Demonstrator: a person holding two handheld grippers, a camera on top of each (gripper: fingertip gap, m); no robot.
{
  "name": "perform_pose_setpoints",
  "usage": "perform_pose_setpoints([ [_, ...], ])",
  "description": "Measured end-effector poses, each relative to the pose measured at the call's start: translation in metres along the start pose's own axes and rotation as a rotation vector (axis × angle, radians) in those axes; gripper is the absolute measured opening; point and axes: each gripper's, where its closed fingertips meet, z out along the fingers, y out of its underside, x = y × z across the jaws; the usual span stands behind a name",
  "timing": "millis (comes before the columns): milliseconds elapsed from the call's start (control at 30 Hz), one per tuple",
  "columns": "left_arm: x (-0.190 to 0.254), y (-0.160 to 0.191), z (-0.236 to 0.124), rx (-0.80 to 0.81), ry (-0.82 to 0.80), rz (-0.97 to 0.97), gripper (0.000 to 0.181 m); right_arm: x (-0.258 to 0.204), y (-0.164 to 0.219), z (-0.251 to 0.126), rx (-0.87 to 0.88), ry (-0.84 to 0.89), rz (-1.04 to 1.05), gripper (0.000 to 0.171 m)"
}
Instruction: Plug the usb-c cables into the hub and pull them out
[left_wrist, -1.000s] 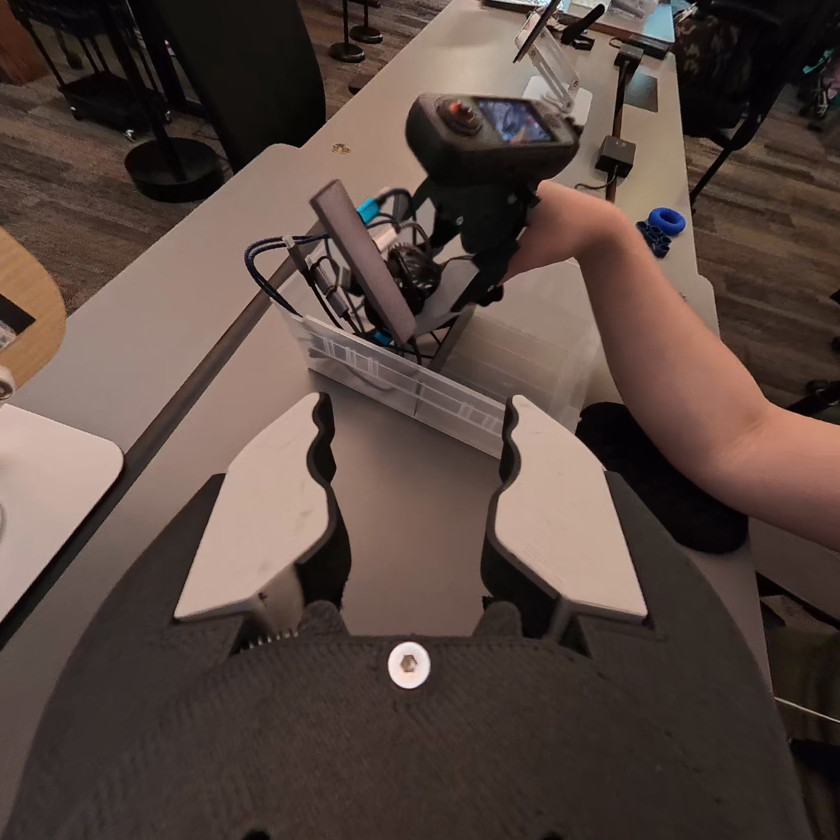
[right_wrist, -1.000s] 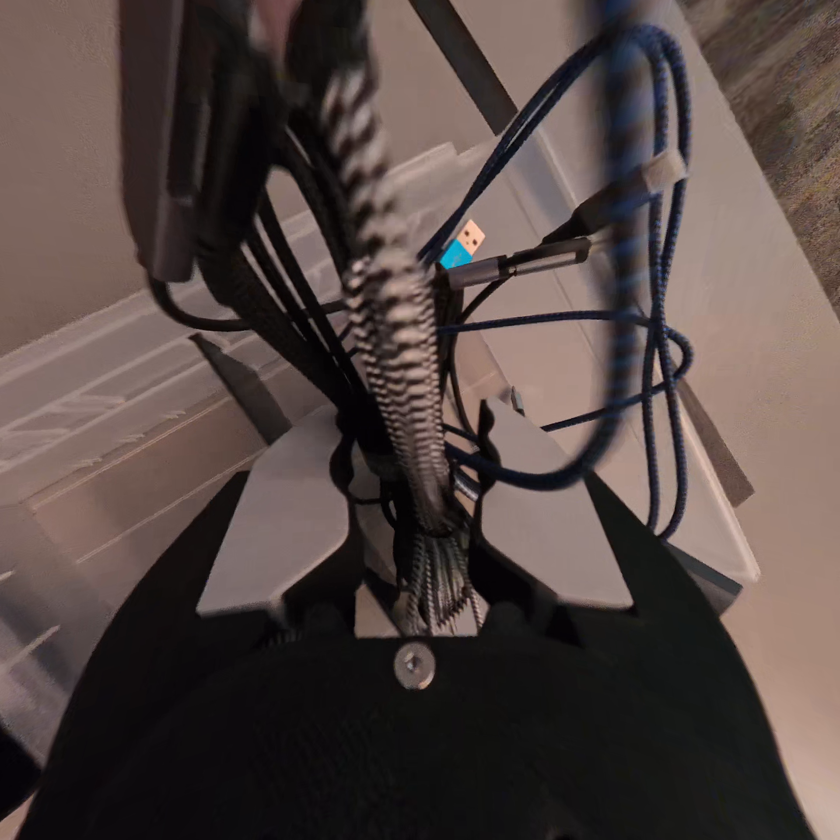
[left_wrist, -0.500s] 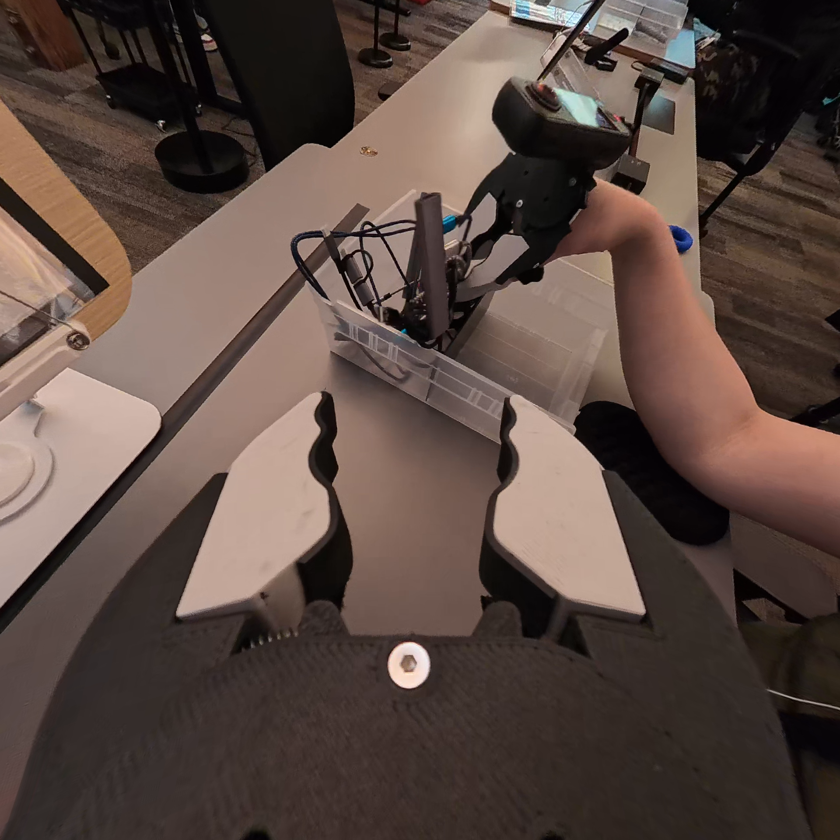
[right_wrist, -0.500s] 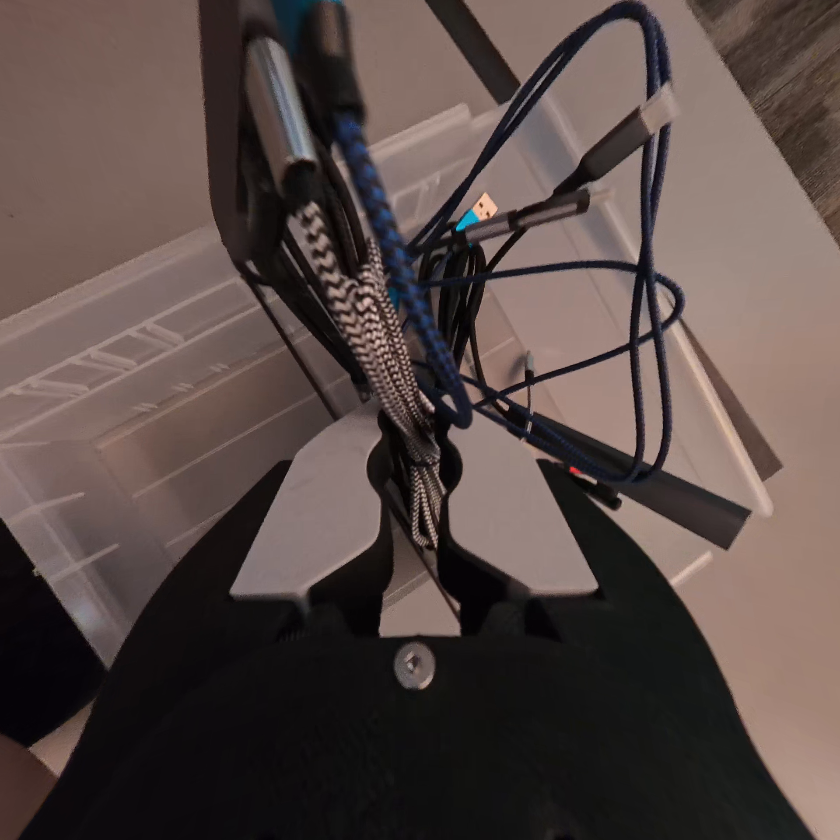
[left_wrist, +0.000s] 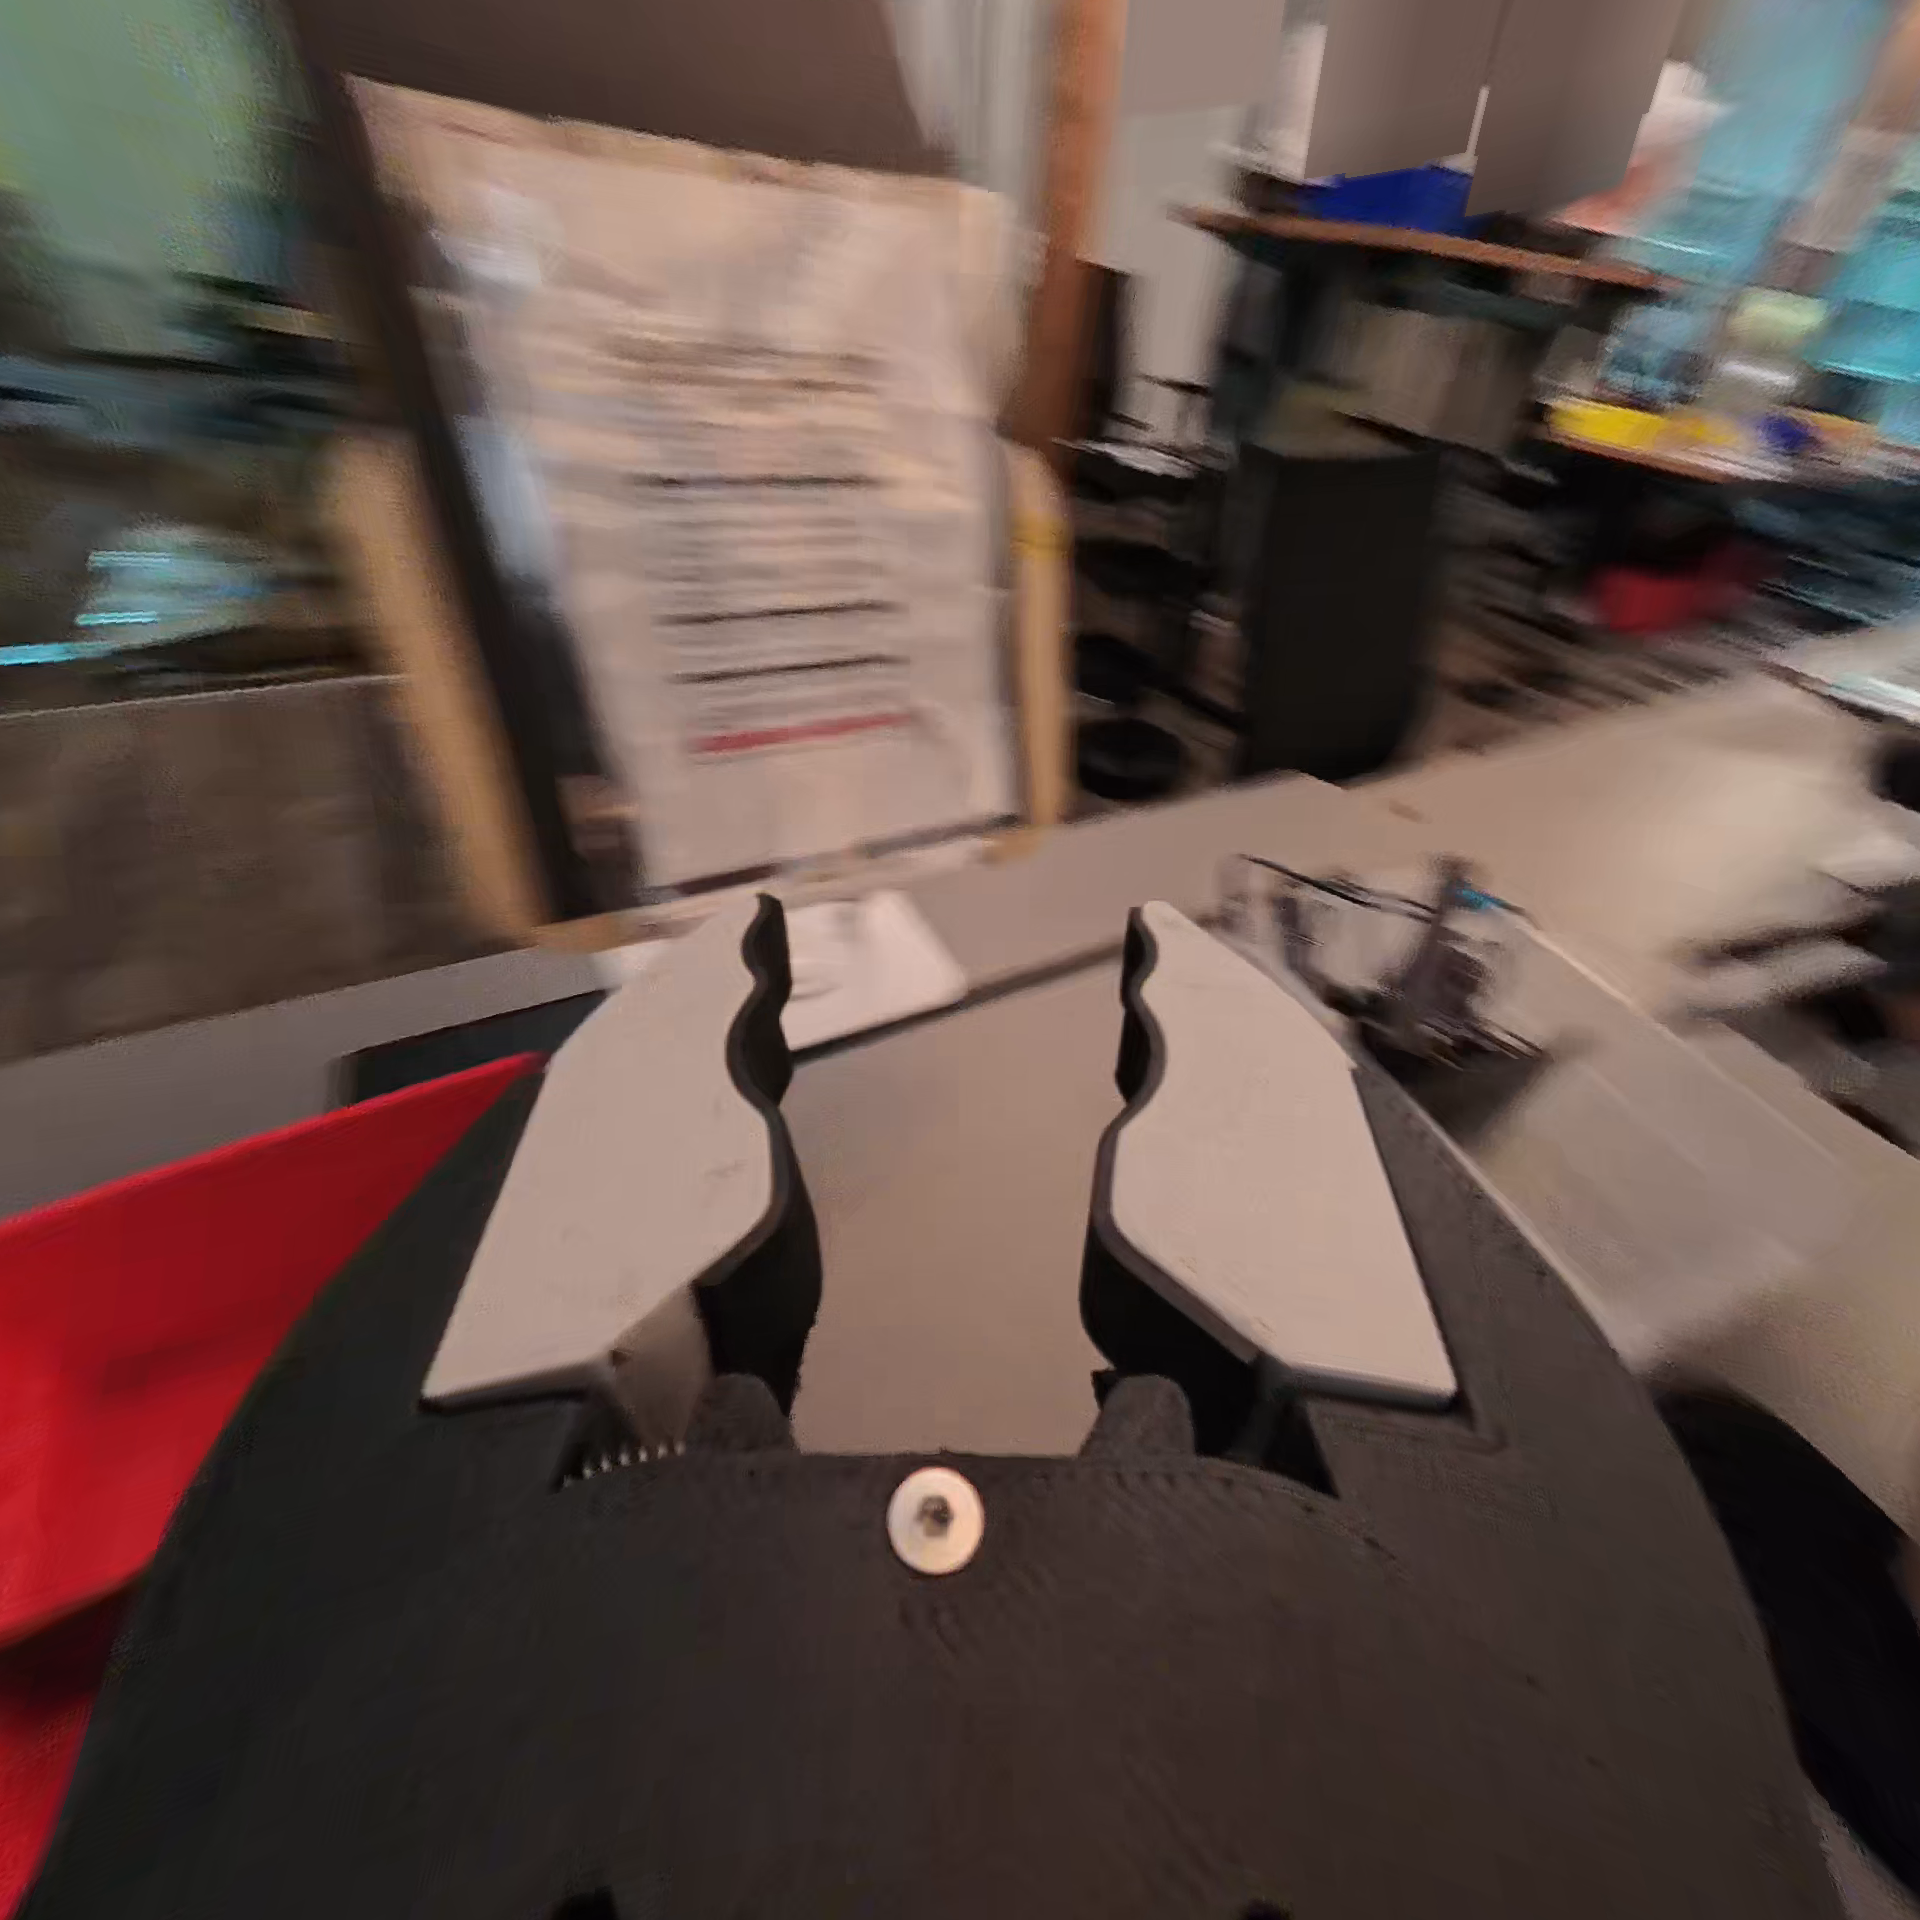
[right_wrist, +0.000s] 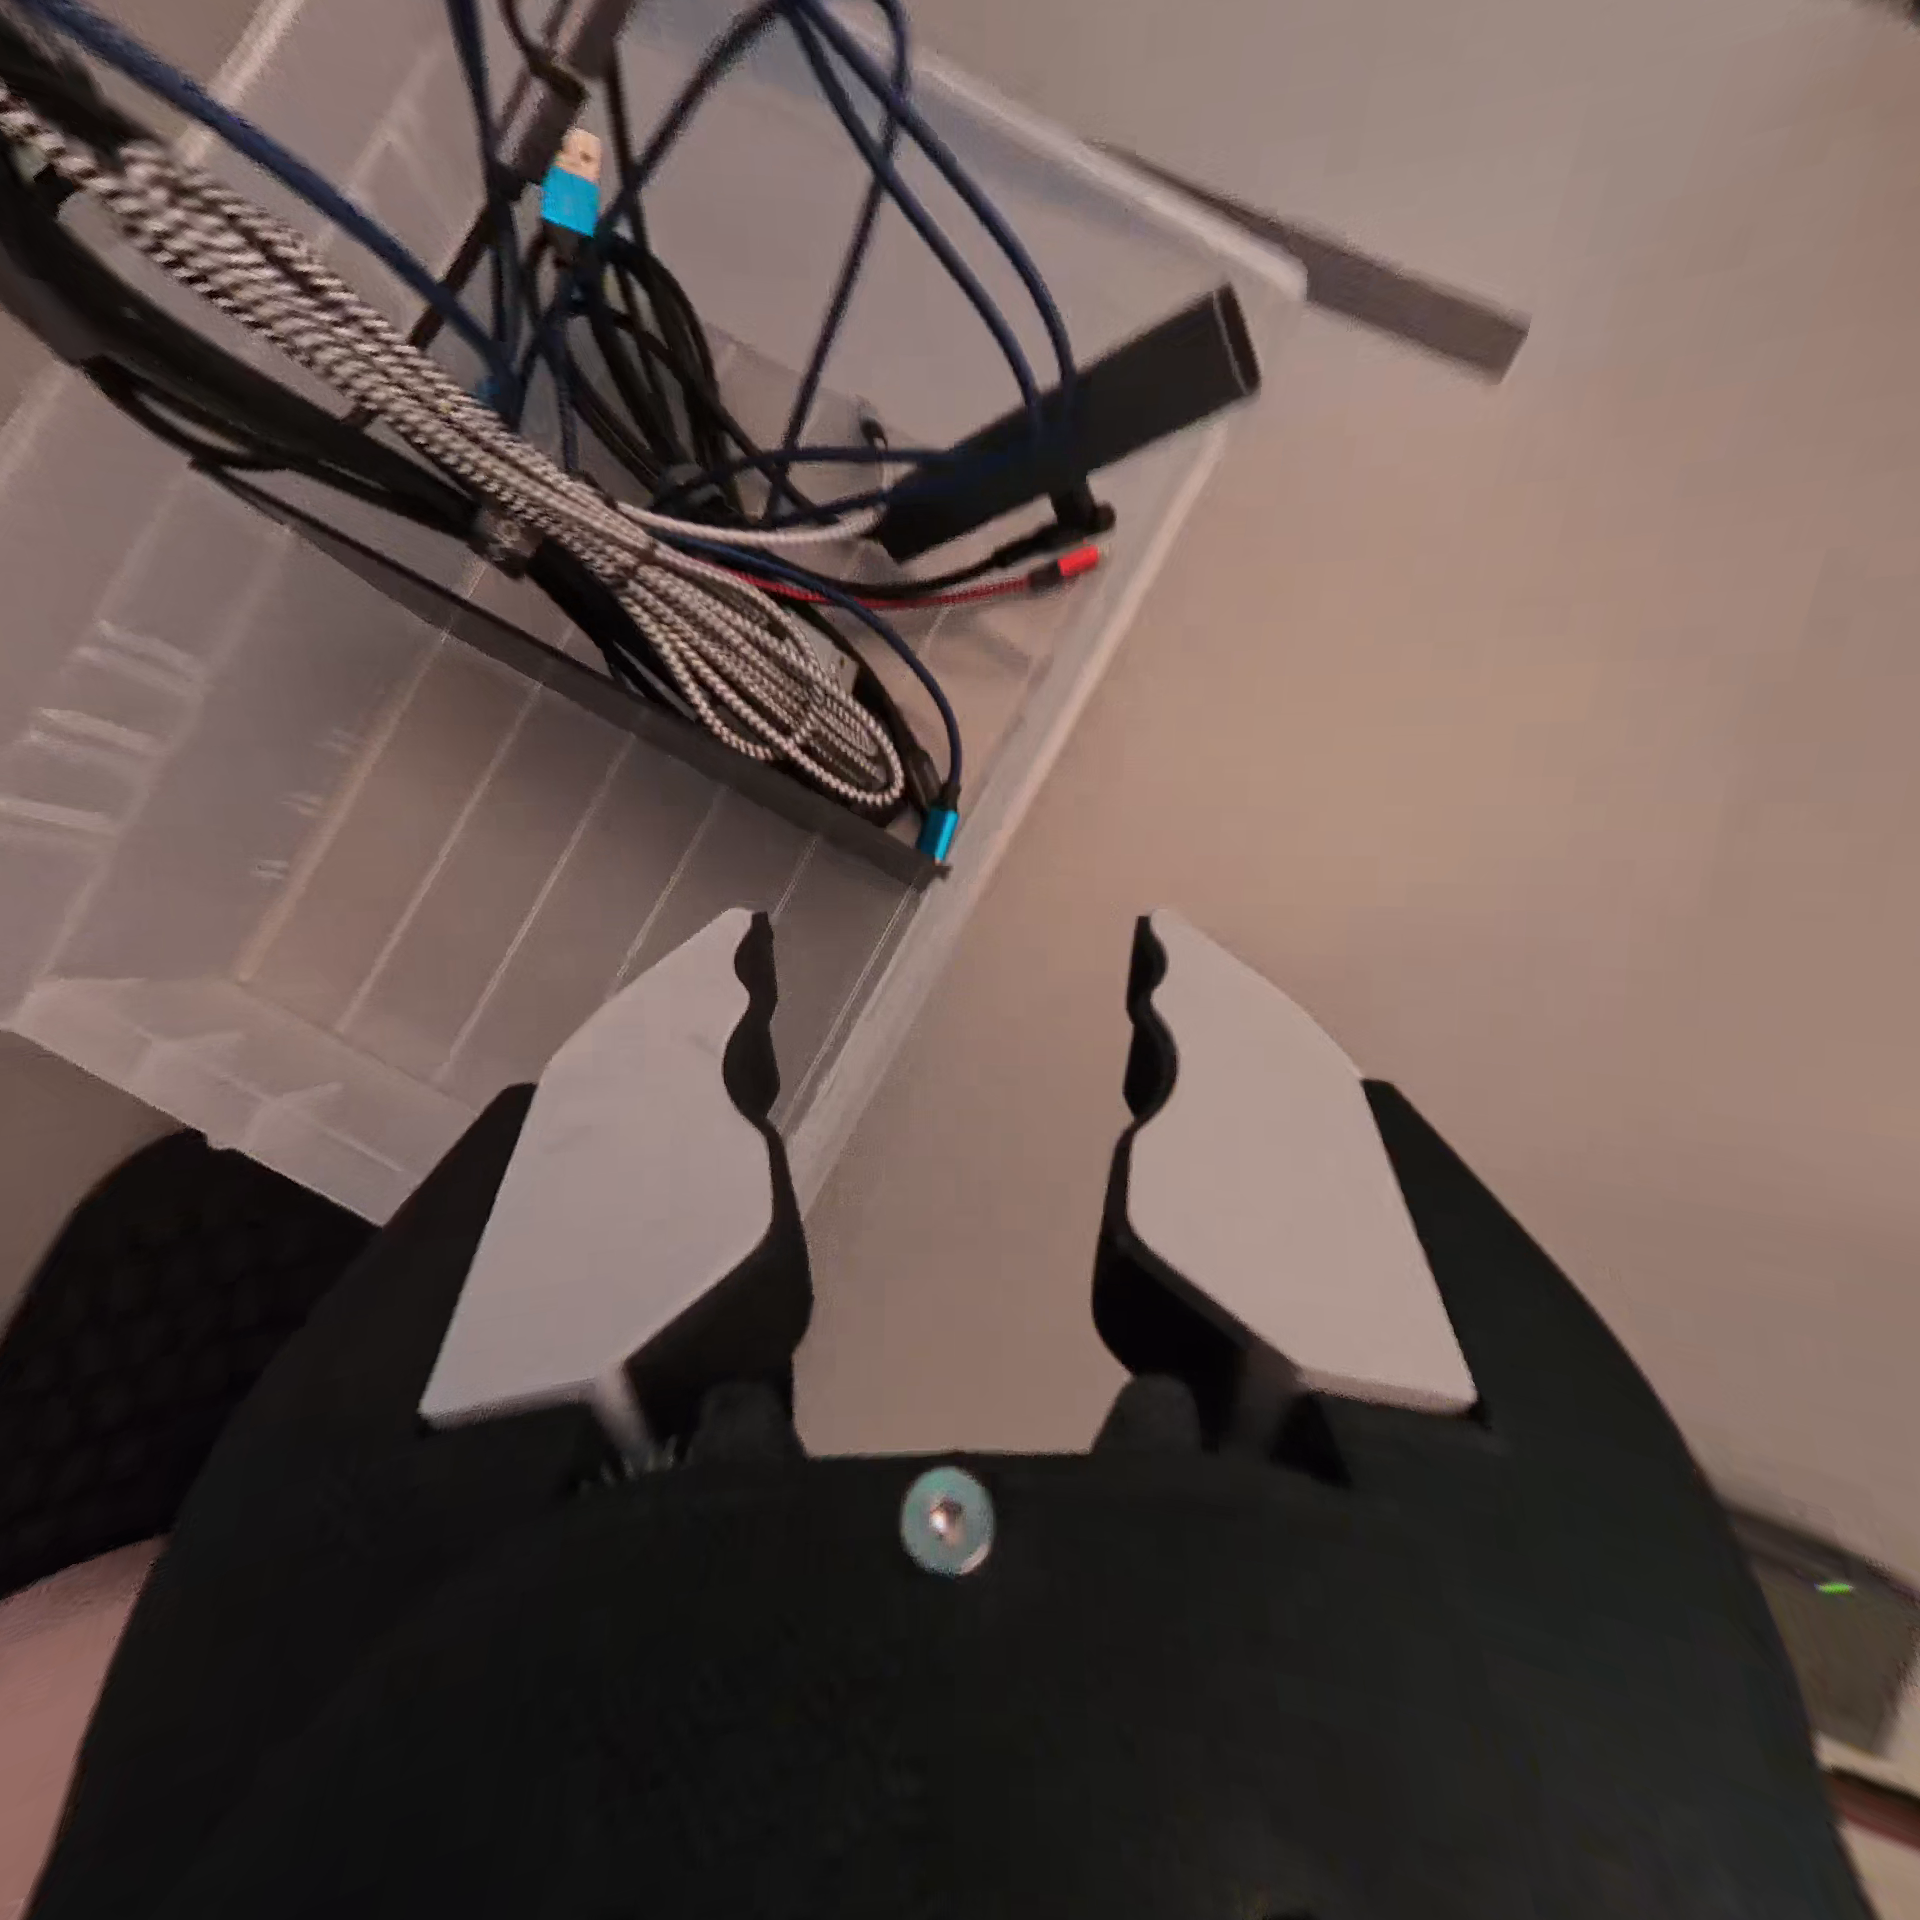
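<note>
Right gripper (right_wrist: 951, 925): jaws spread wide, nothing between them, tips hanging just above the near corner of the clear plastic storage bin (right_wrist: 862, 1039). Inside that bin, a tangle: a black-and-white braided cable bundle (right_wrist: 665, 613) draped across the middle, thin dark-blue braided cables (right_wrist: 997, 343) looping up out of frame, a bright blue metal plug (right_wrist: 938, 834) resting at the near wall, another blue plug (right_wrist: 569, 200) dangling higher, a red-tipped cable (right_wrist: 1070, 563) toward the far side. Leaning on the far rim, a long dark grey bar-shaped hub (right_wrist: 1081, 447), one end tilted up, probably propped that way by the cords under it. No cable visibly seated in it from here, though the ports face away and cannot be read. Empty, opened jaws this close to the pile suggest a pick about to be chosen; the near blue plug looks easiest to reach.

Left gripper (left_wrist: 951, 920): jaws likewise apart and empty, held over the grey tabletop (left_wrist: 935, 1195), well clear of the bin (left_wrist: 1538, 997), seen smeared at right. A red fabric edge (left_wrist: 156, 1351) at lower left; heavy blur beyond.
</note>
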Motion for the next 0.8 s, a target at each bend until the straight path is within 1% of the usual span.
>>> perform_pose_setpoints([
  [33, -0.021, -0.004, -0.015, 0.034, -0.129, -0.007, 0.059, 0.003, 0.007, 0.002, -0.019, -0.023, 0.061, 0.069],
  [67, -0.036, -0.007, -0.029, 0.048, -0.215, 0.009, 0.061, 0.004, 0.014, 0.006, -0.045, -0.044, 0.113, 0.07],
  [100, -0.053, -0.006, -0.039, 0.012, -0.293, 0.03, 0.066, 0.005, 0.02, 0.01, -0.072, -0.065, 0.146, 0.071],
  [133, -0.072, 0.001, -0.049, -0.055, -0.376, 0.044, 0.071, 0.004, 0.026, 0.016, -0.097, -0.083, 0.166, 0.072],
  [200, -0.115, 0.025, -0.066, -0.234, -0.501, 0.035, 0.08, 0.001, 0.036, 0.027, -0.164, -0.111, 0.189, 0.072],
  [267, -0.159, 0.061, -0.083, -0.438, -0.582, -0.005, 0.081, -0.006, 0.045, 0.036, -0.25, -0.145, 0.209, 0.073],
  [300, -0.181, 0.08, -0.092, -0.521, -0.614, -0.021, 0.081, -0.009, 0.048, 0.039, -0.283, -0.154, 0.214, 0.072],
  [333, -0.201, 0.096, -0.098, -0.573, -0.631, -0.032, 0.082, -0.012, 0.05, 0.042, -0.31, -0.157, 0.214, 0.067],
  [400, -0.229, 0.116, -0.101, -0.589, -0.594, -0.068, 0.066, -0.015, 0.053, 0.047, -0.358, -0.147, 0.213, 0.057],
  [433, -0.237, 0.123, -0.098, -0.574, -0.549, -0.121, 0.065, -0.017, 0.054, 0.049, -0.383, -0.15, 0.22, 0.047],
  [467, -0.242, 0.131, -0.095, -0.562, -0.496, -0.191, 0.069, -0.021, 0.055, 0.05, -0.406, -0.166, 0.229, 0.038],
  [500, -0.245, 0.142, -0.092, -0.575, -0.444, -0.265, 0.073, -0.025, 0.057, 0.052, -0.428, -0.182, 0.238, 0.034],
  [567, -0.253, 0.178, -0.094, -0.707, -0.399, -0.371, 0.081, -0.029, 0.062, 0.054, -0.468, -0.185, 0.241, 0.022],
  [600, -0.261, 0.197, -0.099, -0.787, -0.412, -0.388, 0.084, -0.028, 0.066, 0.056, -0.488, -0.179, 0.237, 0.018],
  [633, -0.269, 0.209, -0.101, -0.835, -0.431, -0.388, 0.083, -0.03, 0.068, 0.057, -0.502, -0.185, 0.244, 0.017],
  [667, -0.274, 0.217, -0.1, -0.843, -0.429, -0.399, 0.076, -0.031, 0.07, 0.057, -0.511, -0.194, 0.264, 0.017],
  [700, -0.274, 0.221, -0.094, -0.83, -0.395, -0.438, 0.07, -0.031, 0.069, 0.057, -0.513, -0.196, 0.289, 0.017],
  [733, -0.272, 0.225, -0.089, -0.823, -0.35, -0.486, 0.068, -0.031, 0.07, 0.057, -0.517, -0.19, 0.298, 0.016],
  [767, -0.27, 0.231, -0.086, -0.838, -0.321, -0.517, 0.063, -0.03, 0.07, 0.057, -0.527, -0.174, 0.28, 0.015],
  [800, -0.27, 0.242, -0.088, -0.889, -0.319, -0.53, 0.059, -0.03, 0.071, 0.057, -0.539, -0.155, 0.253, 0.013],
])
